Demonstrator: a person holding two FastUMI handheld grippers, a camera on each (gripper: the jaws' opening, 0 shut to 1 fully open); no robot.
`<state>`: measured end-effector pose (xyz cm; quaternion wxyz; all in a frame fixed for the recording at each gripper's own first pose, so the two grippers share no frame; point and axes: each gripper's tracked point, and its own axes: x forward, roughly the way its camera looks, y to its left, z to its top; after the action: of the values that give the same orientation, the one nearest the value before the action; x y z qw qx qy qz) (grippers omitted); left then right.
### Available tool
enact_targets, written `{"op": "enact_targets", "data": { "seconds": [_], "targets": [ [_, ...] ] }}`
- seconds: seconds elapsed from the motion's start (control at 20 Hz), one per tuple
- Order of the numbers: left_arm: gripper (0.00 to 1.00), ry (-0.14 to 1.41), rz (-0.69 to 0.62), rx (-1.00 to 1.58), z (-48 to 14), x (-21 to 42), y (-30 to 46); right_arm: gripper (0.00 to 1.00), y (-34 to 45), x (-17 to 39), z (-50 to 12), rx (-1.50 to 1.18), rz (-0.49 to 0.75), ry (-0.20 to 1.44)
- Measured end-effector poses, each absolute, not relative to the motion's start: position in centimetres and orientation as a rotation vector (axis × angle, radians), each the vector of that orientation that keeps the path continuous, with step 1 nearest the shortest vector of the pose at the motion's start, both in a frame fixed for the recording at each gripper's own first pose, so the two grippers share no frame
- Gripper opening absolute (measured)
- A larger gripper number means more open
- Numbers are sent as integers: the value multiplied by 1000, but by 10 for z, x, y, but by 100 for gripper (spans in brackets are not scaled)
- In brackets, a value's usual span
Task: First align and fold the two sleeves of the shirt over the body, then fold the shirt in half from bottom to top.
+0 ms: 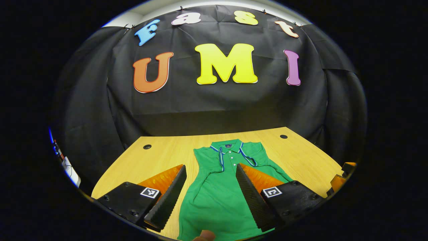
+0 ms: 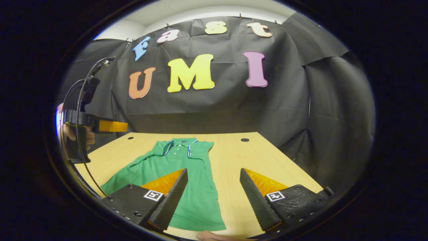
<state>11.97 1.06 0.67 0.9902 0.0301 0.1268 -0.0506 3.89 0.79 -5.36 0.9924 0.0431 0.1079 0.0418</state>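
Left gripper [image 1: 210, 180]: jaws spread wide, gripping nothing, held above the near half of the shirt [image 1: 217, 197] and pointing toward its collar [image 1: 230, 149]. In the right gripper view it shows at far left, raised off the table [image 2: 234, 157], with a hand [image 2: 78, 135] on its handle.

Shirt: a green polo lying flat and lengthwise on the table, collar at the far end, hem nearest. The sleeves appear already folded in over the body, though this is hard to confirm.

Handling, as judged: light, limp knit that will drape and wrinkle; take the two hem corners, pinching all layers.

Right gripper [image 2: 212, 187]: jaws released and empty, low over the table, just right of the shirt's right edge.
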Motion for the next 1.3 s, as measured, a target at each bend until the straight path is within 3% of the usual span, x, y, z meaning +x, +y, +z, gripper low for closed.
{"op": "enact_targets", "data": {
  "seconds": [0.3,0.55,0.8,1.3],
  "targets": [
    [96,241,-81,5,-31,50,42,95,-9,3,-60,86,40,202],
    [96,275,-56,19,-93,17,71,96,-23,-4,-100,92,-6,273],
    [96,404,-41,5,-164,7,81,96,-15,5,-165,61,-14,412],
    [96,469,-63,-26,-201,-3,80,96,3,9,-213,84,31,503]
  ]
}}
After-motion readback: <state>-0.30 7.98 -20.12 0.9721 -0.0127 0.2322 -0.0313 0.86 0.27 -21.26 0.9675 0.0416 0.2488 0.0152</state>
